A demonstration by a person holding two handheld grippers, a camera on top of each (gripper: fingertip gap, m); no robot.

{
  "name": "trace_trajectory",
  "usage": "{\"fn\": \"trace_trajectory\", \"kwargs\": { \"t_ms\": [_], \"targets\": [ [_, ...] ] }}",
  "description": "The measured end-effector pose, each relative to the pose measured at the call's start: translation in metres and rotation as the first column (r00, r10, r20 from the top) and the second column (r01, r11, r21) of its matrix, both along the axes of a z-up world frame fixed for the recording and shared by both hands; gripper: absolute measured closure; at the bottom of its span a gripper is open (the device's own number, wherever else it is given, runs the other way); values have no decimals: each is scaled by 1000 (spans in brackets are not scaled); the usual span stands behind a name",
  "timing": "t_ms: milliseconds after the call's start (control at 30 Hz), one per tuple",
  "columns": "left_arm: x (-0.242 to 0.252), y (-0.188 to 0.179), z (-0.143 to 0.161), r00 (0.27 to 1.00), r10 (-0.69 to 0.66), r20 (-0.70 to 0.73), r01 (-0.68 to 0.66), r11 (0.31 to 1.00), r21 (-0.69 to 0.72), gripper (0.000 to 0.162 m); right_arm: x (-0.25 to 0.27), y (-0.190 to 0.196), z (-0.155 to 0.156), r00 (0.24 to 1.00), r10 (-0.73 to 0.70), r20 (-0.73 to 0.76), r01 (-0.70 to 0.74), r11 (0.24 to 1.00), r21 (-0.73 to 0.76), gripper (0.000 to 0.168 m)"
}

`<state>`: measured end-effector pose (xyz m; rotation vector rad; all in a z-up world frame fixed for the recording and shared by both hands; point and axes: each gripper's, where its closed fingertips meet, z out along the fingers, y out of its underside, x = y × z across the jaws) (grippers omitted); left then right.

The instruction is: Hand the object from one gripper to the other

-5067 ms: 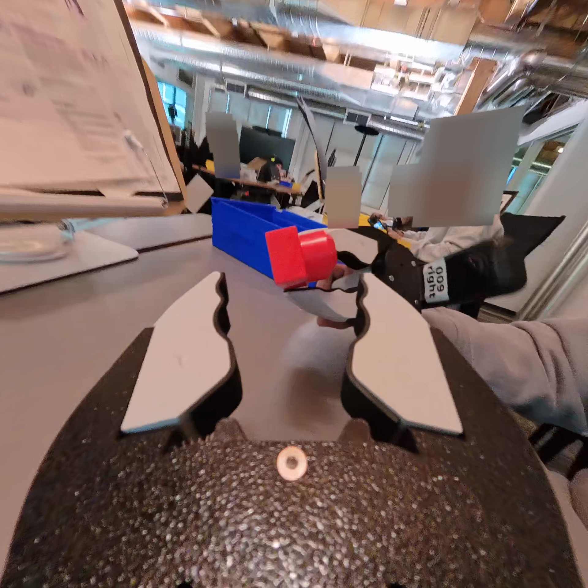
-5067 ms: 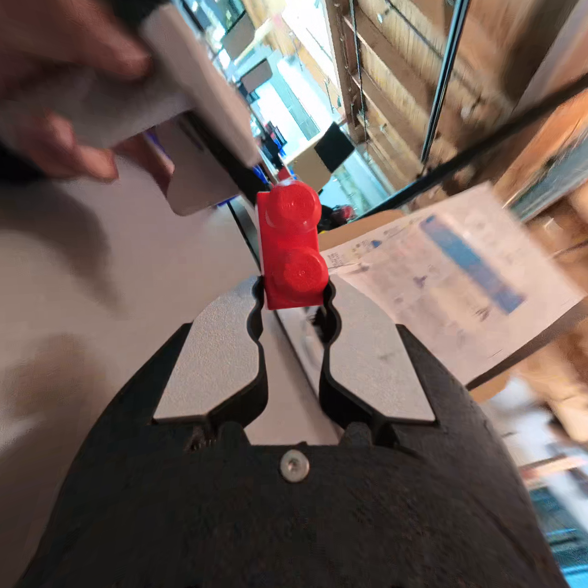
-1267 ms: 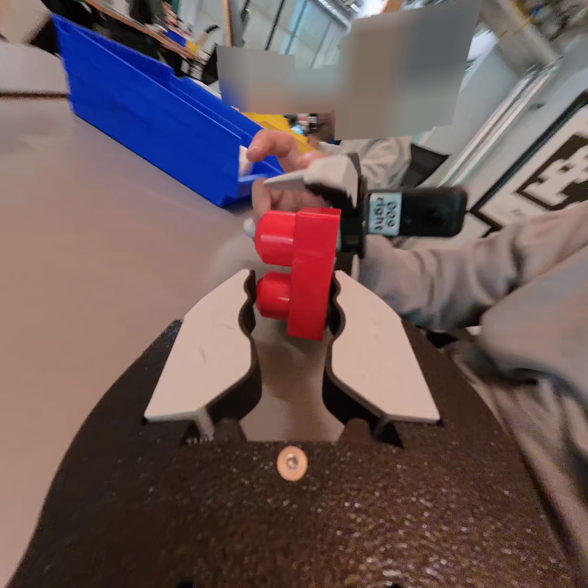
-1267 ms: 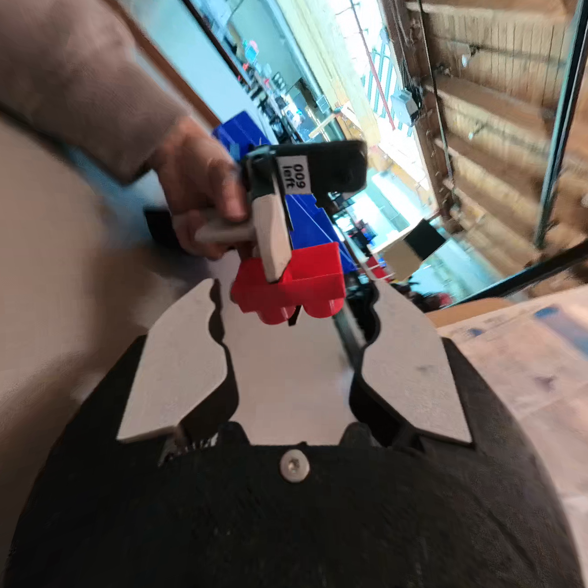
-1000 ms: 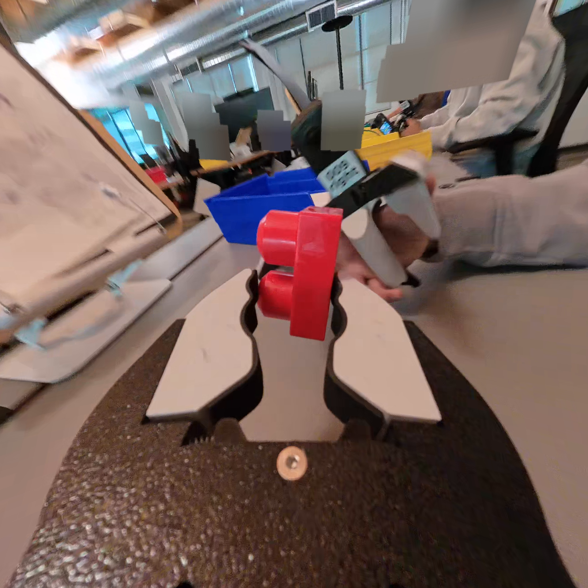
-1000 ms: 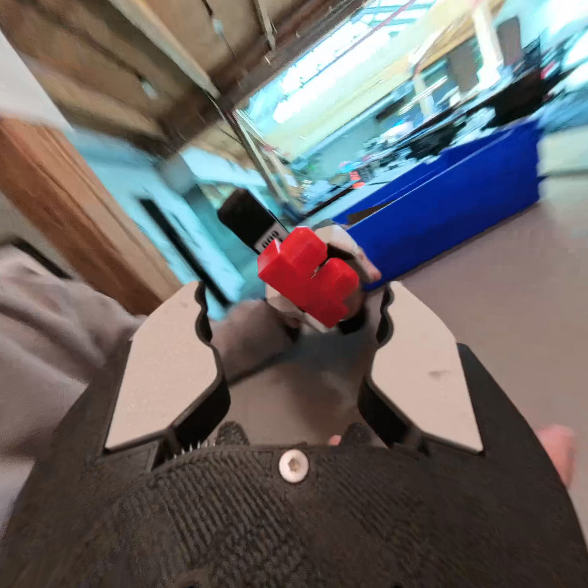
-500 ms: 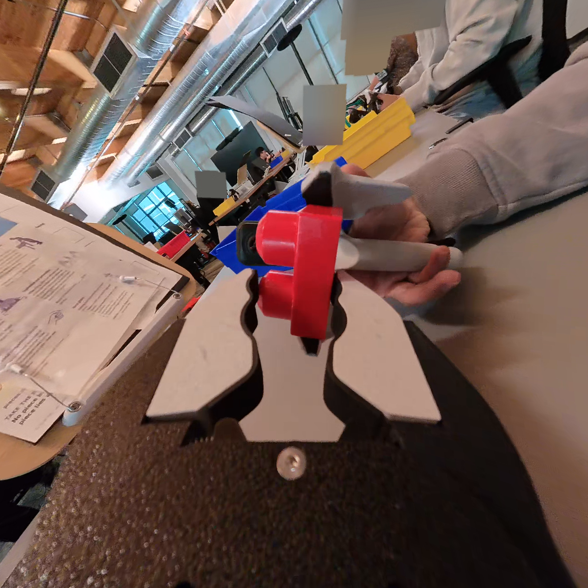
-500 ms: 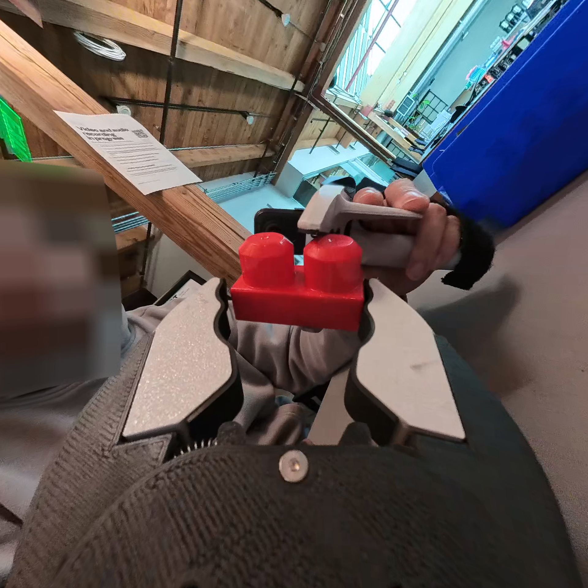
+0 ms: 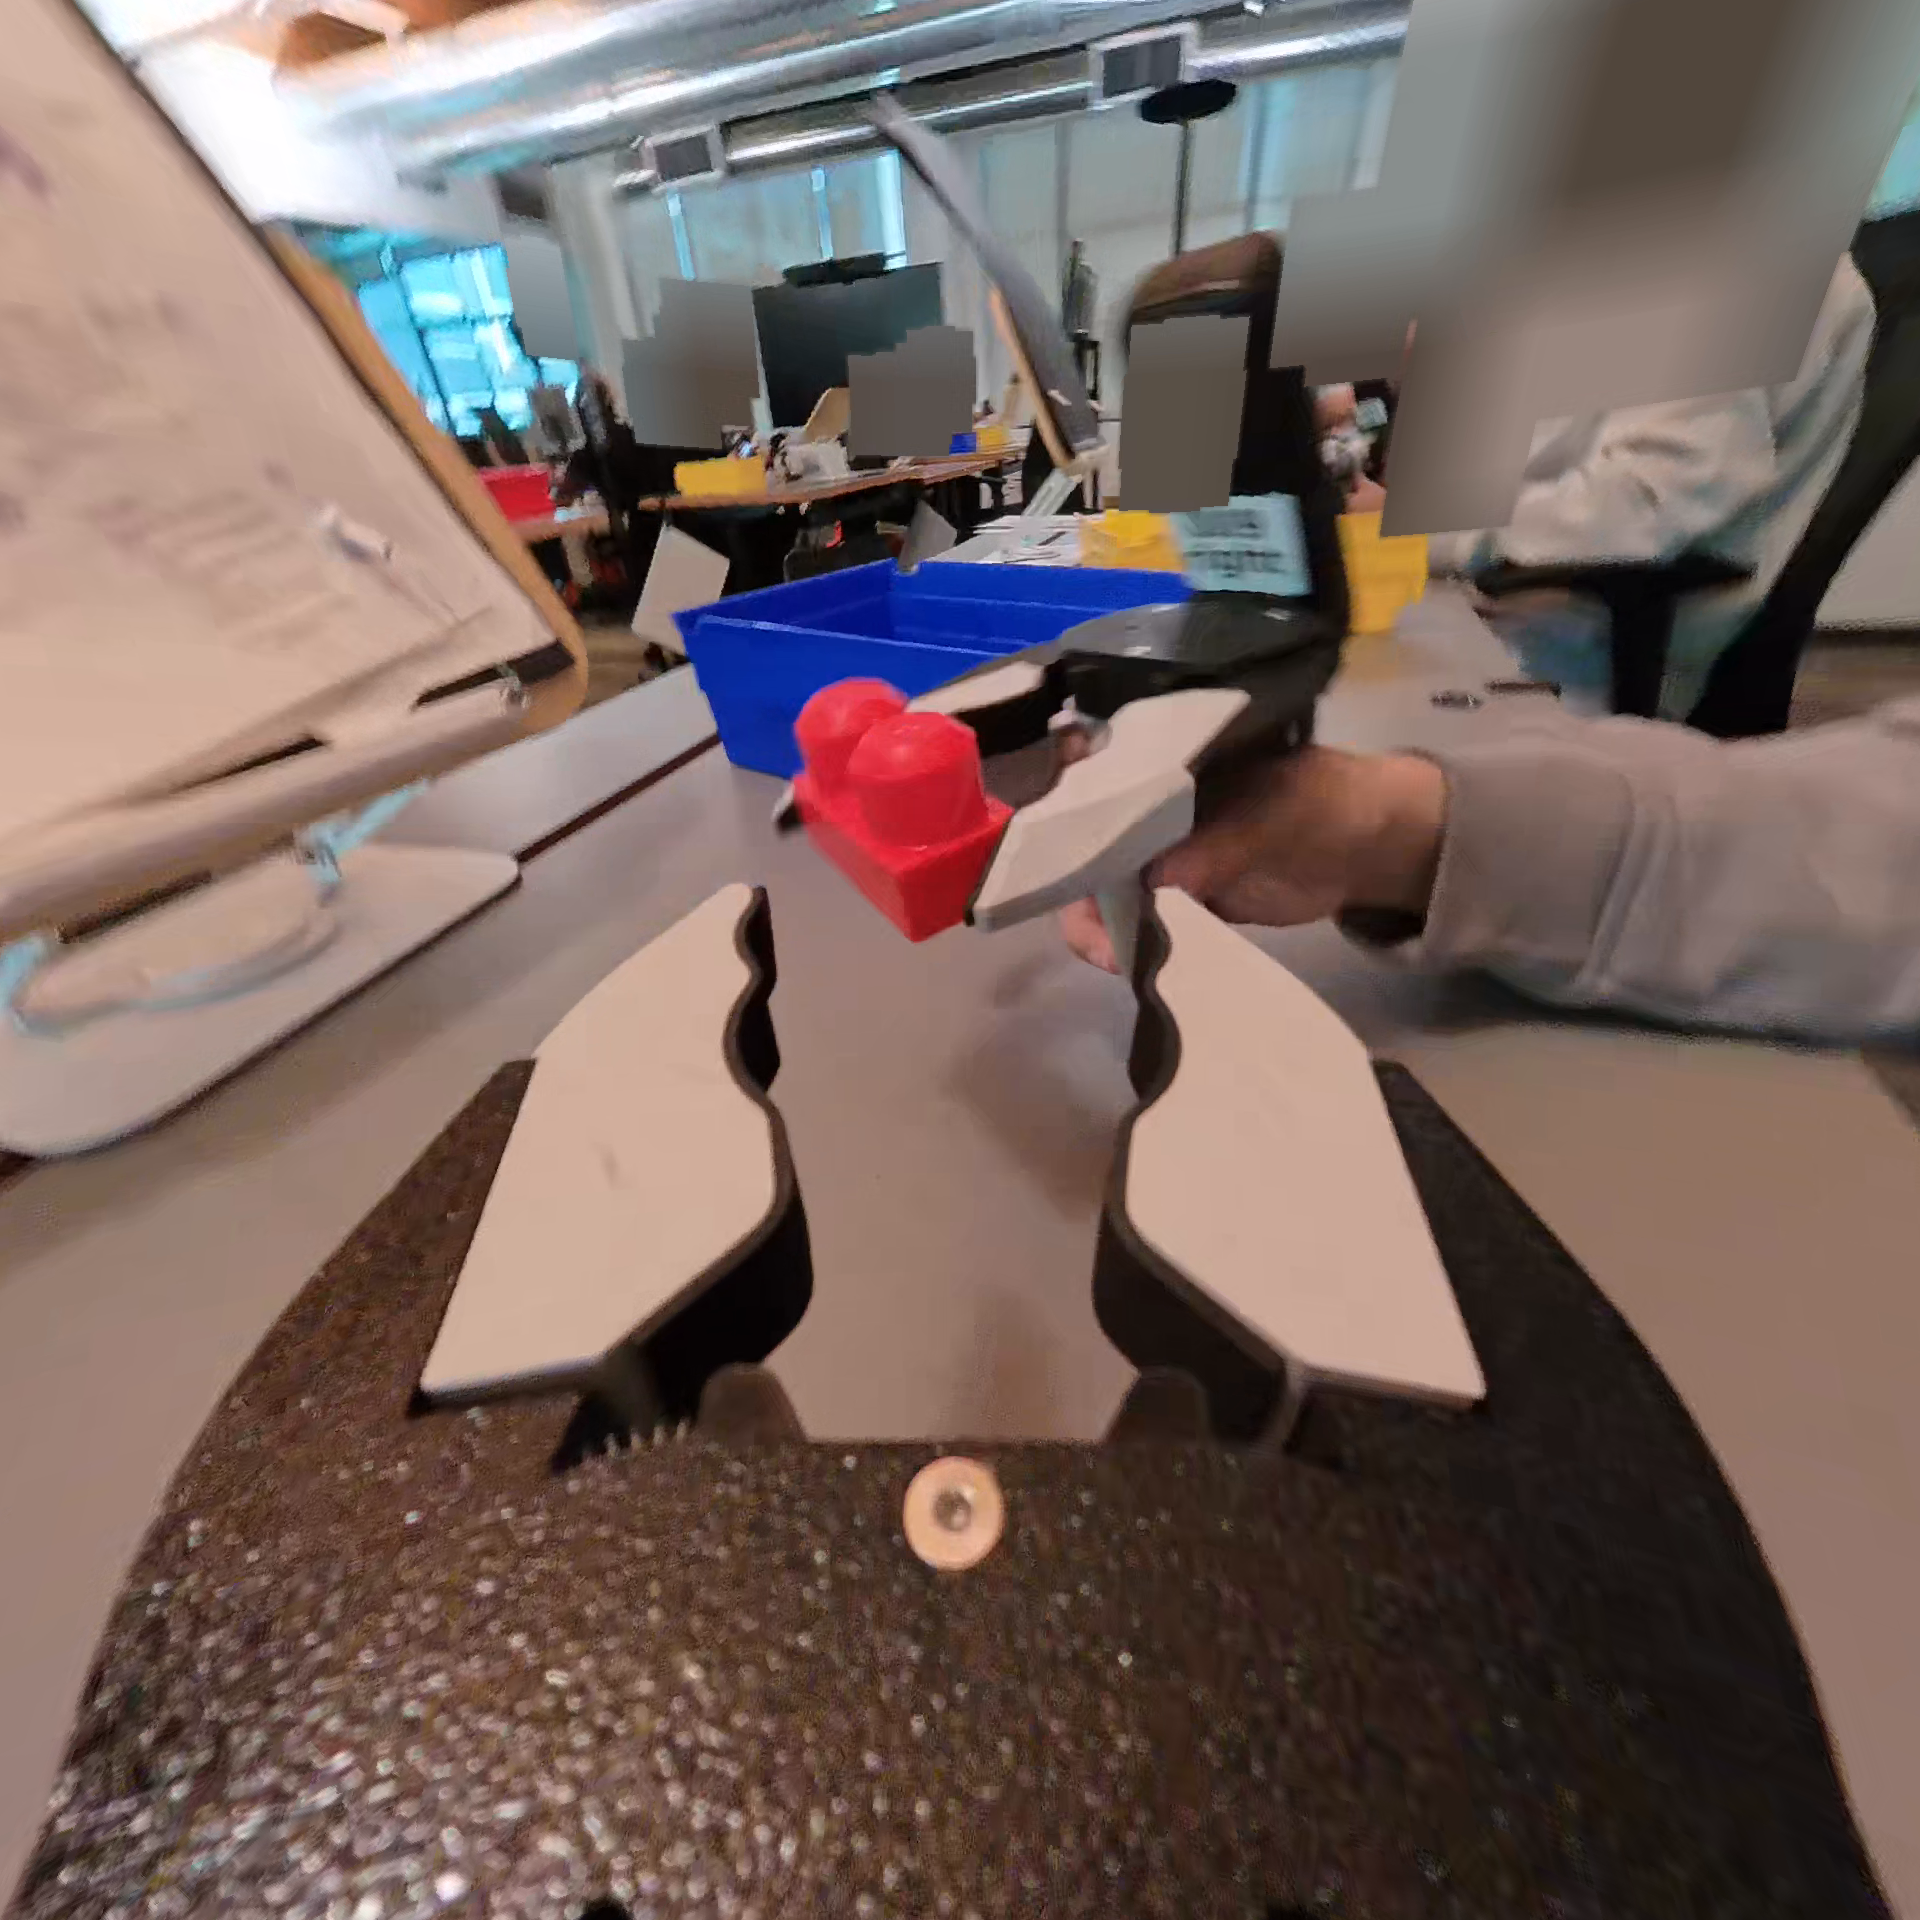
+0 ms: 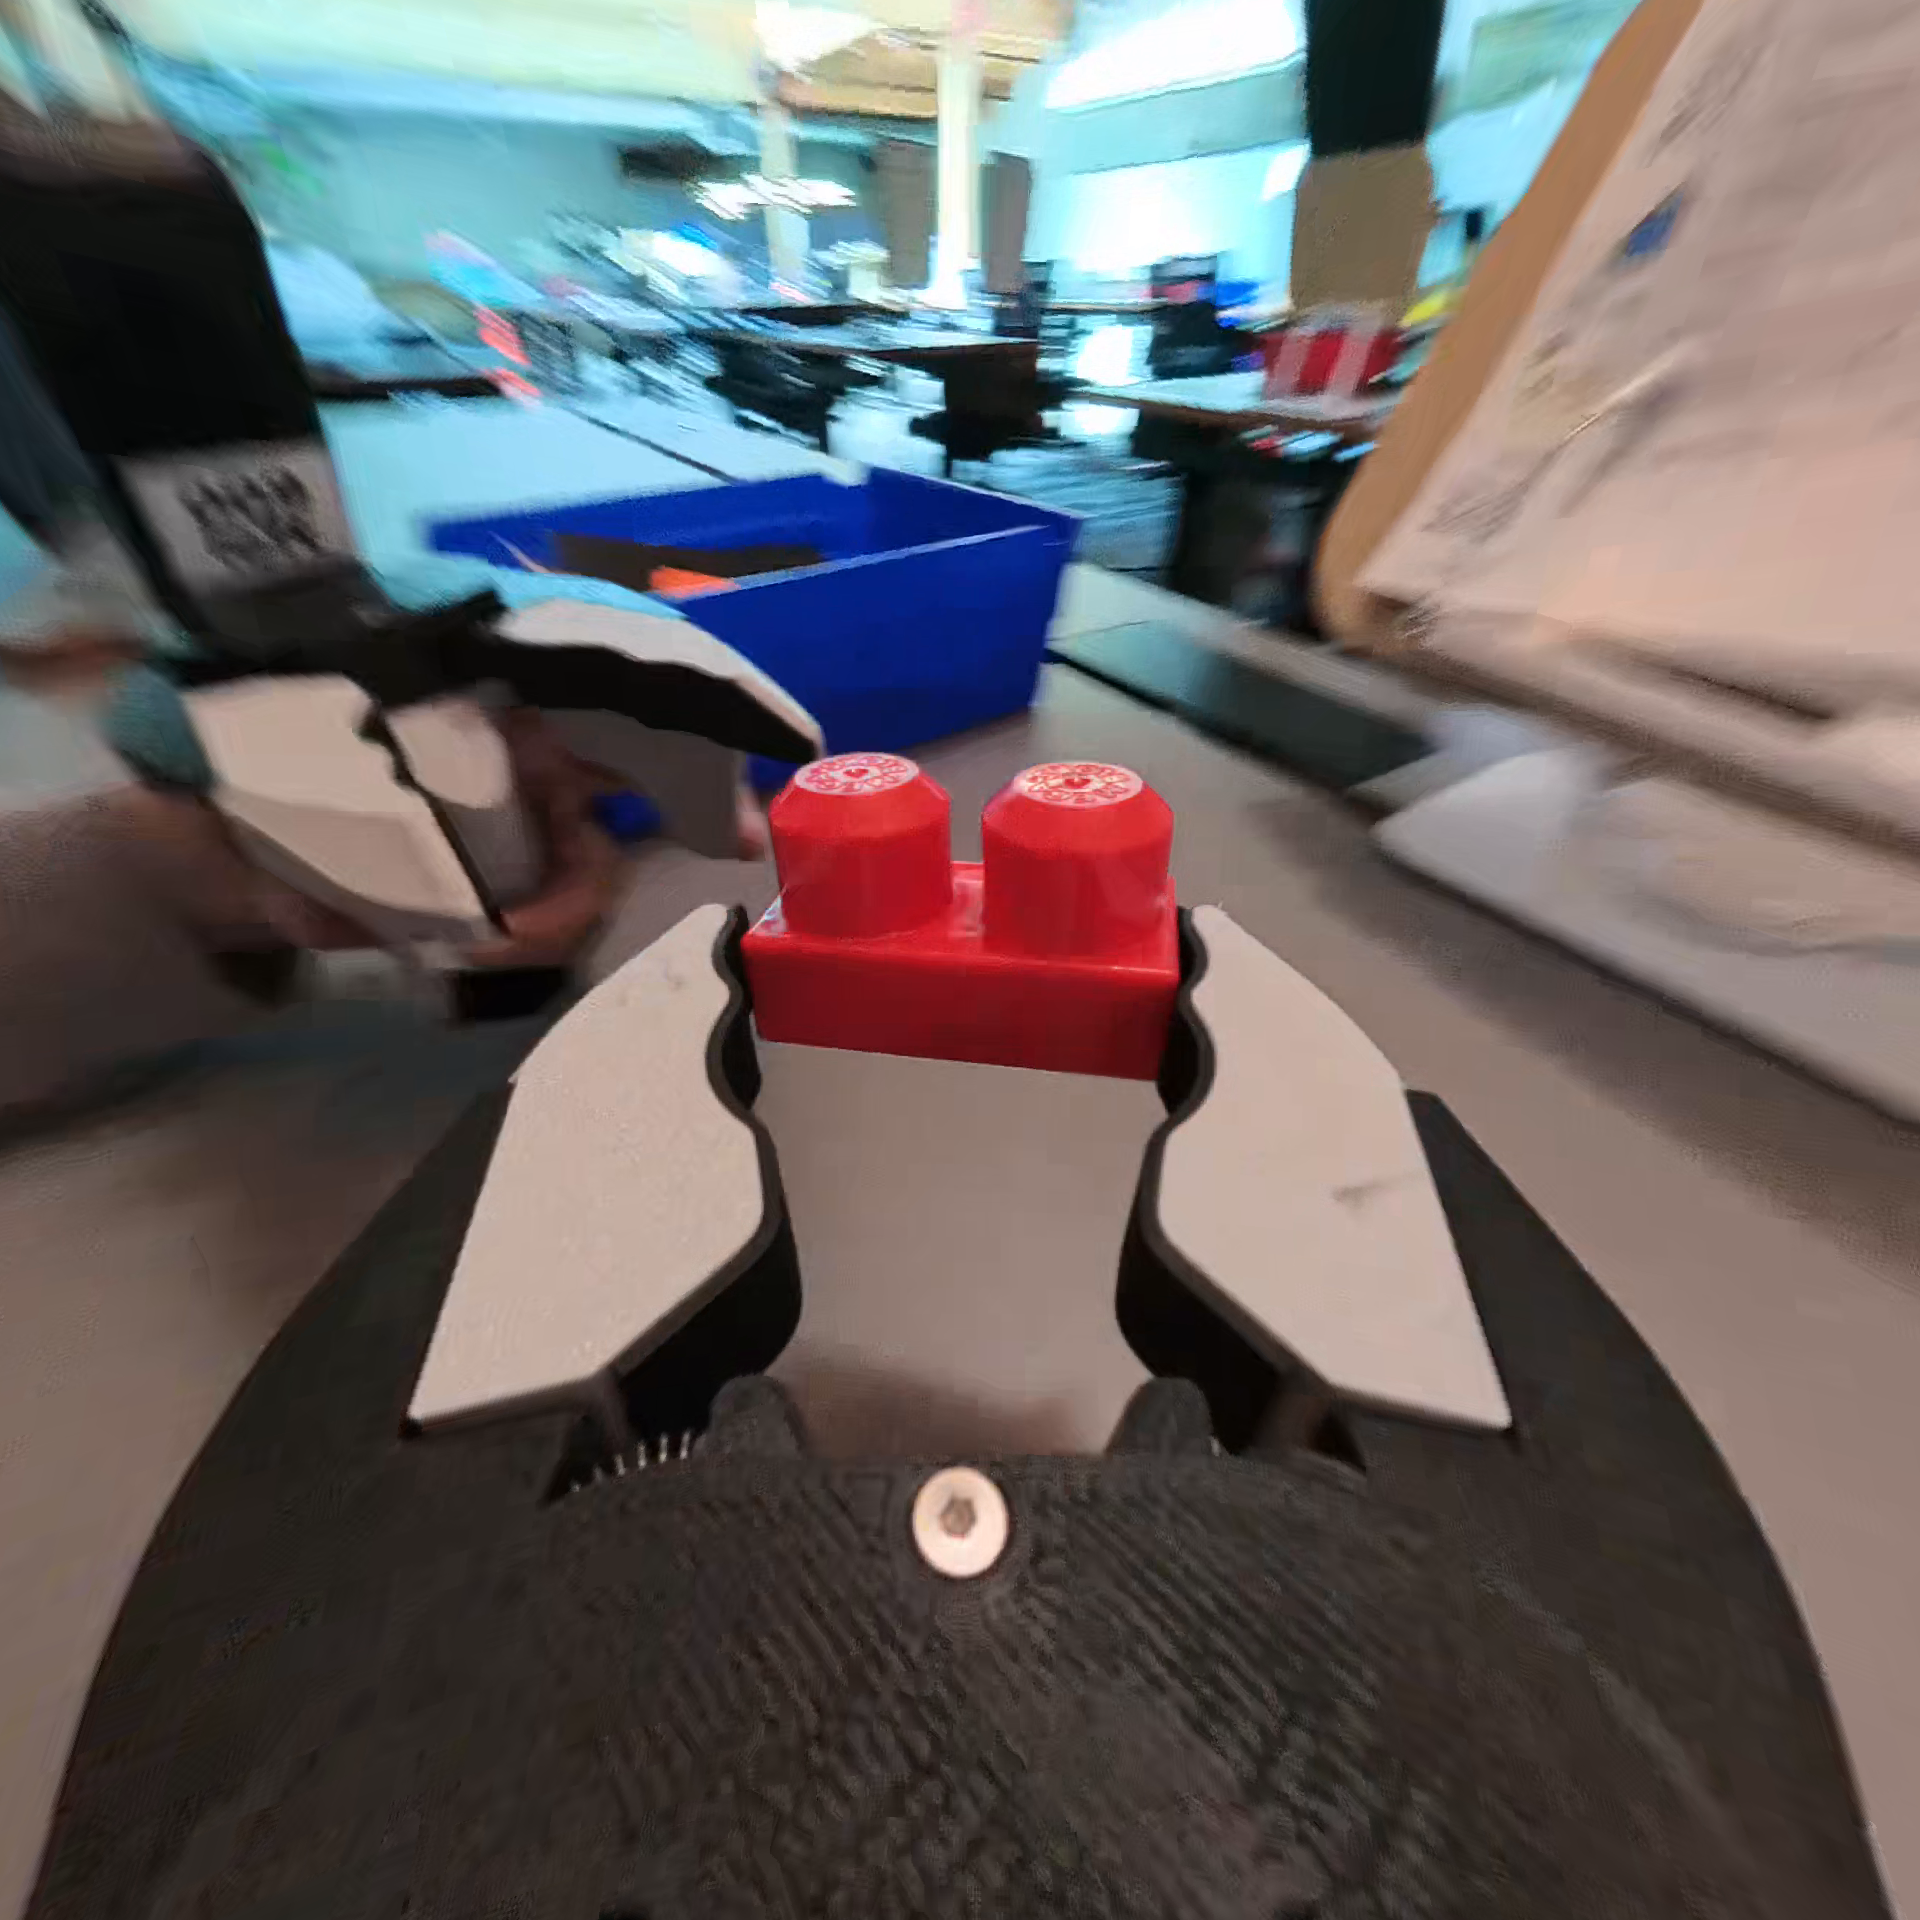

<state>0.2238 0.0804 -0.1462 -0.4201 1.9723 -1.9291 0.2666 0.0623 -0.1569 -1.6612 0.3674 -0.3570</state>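
Red brick [image 10: 961,977] sitting clamped between the tips of the right hand-held gripper [image 10: 961,987], above the surface [image 9: 1558,1195], two studs up. Left hand-held gripper [image 9: 951,935] standing apart, empty, brick just ahead. Judging the handover made: keeping the clamp square on the short ends, level, drawing clear gently. Glossy plastic, rounded studs, low flat base.

Both views are bright, with light from the far windows [image 9: 457,332] and the ceiling. The background is smeared by motion blur, and the edges bend from the wide lens.
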Motion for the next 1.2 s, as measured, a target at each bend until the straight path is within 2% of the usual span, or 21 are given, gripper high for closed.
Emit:
{"fn": "trace_trajectory", "kwargs": {
  "t_ms": [100,200,267,400,600,667,733,800,833,900,967,1033,1100,1200],
  "targets": [
    [10,-4,-8,989,34,-145,-43,998,-55,102,12,-9,-1,931,-163,327,238,950,-204,91],
    [20,-4,-15,974,101,-203,-117,991,-68,103,10,-3,-8,864,-163,475,340,886,-314,91],
    [23,-2,-14,968,122,-219,-146,984,-98,106,8,2,-10,854,-168,493,356,879,-317,91],
    [19,-5,-11,974,93,-207,-119,986,-118,123,4,8,-11,868,-171,466,339,890,-304,91],
    [16,-8,-17,986,92,-136,-98,994,-39,135,-2,14,-14,912,-137,386,258,924,-283,91],
    [15,-6,-23,988,84,-128,-81,996,33,135,-6,14,-23,938,-39,344,162,928,-336,92],
    [12,2,-22,995,46,-90,-40,997,68,136,-24,14,-30,975,138,176,-74,943,-325,86],
    [0,7,-16,994,-67,-89,71,996,50,136,-46,10,-24,947,320,-19,-317,930,-185,92],
    [-8,9,-14,986,-136,-96,141,989,46,136,-52,5,-16,923,379,-63,-384,918,-101,105],
    [-23,13,-15,964,-238,-116,246,968,58,136,-60,-4,2,880,467,-92,-463,884,59,113],
    [-37,14,-18,933,-332,-141,343,937,63,136,-68,-9,9,837,536,-109,-520,842,141,119],
    [-47,12,-18,901,-398,-170,411,910,47,136,-77,-8,5,803,585,-115,-571,810,135,126],
    [-51,9,-21,882,-427,-201,443,895,44,136,-88,-3,-2,776,619,-123,-611,785,99,123],
    [-56,5,-29,864,-451,-224,476,877,71,136,-94,5,-7,767,630,-119,-625,776,80,129]
  ]
}}
